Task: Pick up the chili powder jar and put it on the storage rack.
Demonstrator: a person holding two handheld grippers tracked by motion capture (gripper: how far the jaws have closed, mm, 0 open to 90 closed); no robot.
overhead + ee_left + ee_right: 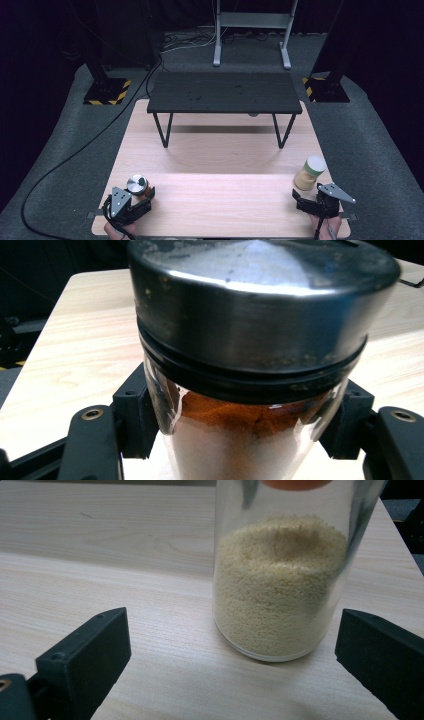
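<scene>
Left hand-held gripper (142,196) clamped — right (300,198) agape

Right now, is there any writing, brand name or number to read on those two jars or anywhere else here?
None: no readable text anywhere.
Jar of red-brown powder, in the left gripper: plain metal lid, no label.
Jar of pale grains, before the right gripper: clear glass, no label.
Floor plates: yellow-and-black warning stripes, no words.

Jar (250,440) w/ silver lid (260,305), rust-brown powder; other jar (280,585) w/ beige grains; pale wood table (220,200); black shelf (225,92).
</scene>
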